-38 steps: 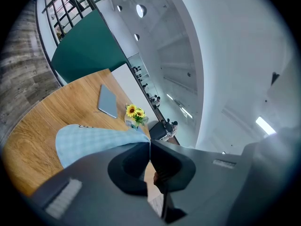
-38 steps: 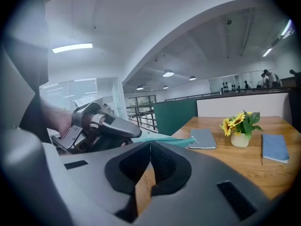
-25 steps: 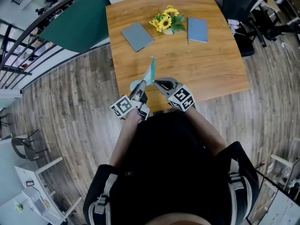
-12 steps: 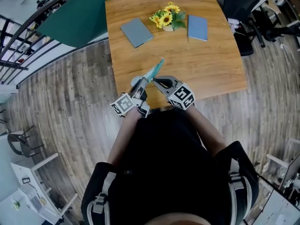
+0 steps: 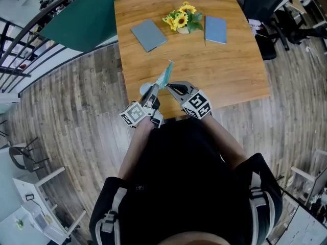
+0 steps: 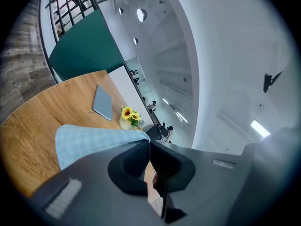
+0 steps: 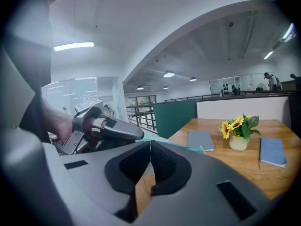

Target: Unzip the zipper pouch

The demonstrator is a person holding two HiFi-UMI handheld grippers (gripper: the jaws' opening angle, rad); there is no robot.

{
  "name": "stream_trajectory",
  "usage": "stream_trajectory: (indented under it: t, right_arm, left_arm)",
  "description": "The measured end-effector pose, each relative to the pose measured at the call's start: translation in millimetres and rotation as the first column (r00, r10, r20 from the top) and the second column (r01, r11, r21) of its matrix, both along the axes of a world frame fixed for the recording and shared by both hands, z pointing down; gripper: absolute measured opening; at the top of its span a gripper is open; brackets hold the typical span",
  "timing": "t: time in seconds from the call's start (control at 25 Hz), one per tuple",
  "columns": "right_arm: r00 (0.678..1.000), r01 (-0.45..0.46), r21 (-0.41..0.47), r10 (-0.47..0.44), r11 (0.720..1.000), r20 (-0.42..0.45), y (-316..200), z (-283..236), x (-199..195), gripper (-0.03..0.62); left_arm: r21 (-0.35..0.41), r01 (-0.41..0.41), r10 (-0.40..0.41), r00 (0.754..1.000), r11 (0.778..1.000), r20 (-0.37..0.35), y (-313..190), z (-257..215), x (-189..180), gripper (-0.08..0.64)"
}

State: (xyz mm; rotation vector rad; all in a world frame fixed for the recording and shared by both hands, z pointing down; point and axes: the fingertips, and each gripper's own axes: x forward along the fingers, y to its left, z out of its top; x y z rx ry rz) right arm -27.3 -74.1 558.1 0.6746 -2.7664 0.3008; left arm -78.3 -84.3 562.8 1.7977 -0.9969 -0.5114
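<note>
A light blue checked zipper pouch (image 5: 164, 76) hangs in the air over the near edge of the wooden table (image 5: 230, 70), its free end pointing away from me. My left gripper (image 5: 155, 89) is shut on the pouch's near end after its jaws just closed, and the cloth (image 6: 89, 142) spreads out from between the pads. My right gripper (image 5: 168, 87) meets it from the right, shut on the same end. In the right gripper view the teal edge (image 7: 164, 141) lies right at the closed jaw tips (image 7: 150, 144). The zipper pull is hidden.
At the far side of the table lie a grey notebook (image 5: 148, 35) and a blue notebook (image 5: 215, 30), with a small vase of sunflowers (image 5: 182, 20) between them. A green partition (image 5: 82, 19) stands left of the table, and a dark chair (image 5: 263, 14) to its right.
The pouch's free end swung to the right and has come partly back. Both grippers stayed where they were.
</note>
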Motion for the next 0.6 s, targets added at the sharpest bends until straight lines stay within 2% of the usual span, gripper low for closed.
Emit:
stream_trajectory:
  t: [0.36,0.6]
  right_arm:
    - [0.999,-0.046,-0.029,0.047,0.999,0.011,-9,4,-2,0.005]
    - [0.993,-0.116,-0.043,0.116,0.992,0.005,-25,6,8,0.003]
  left_arm:
    - [0.014,0.004,-0.004,1.000,1.000,0.004,-4,-3,-3,0.000]
    - [0.007,-0.002,0.002,1.000,1.000,-0.004,-4,-5,-6,0.000]
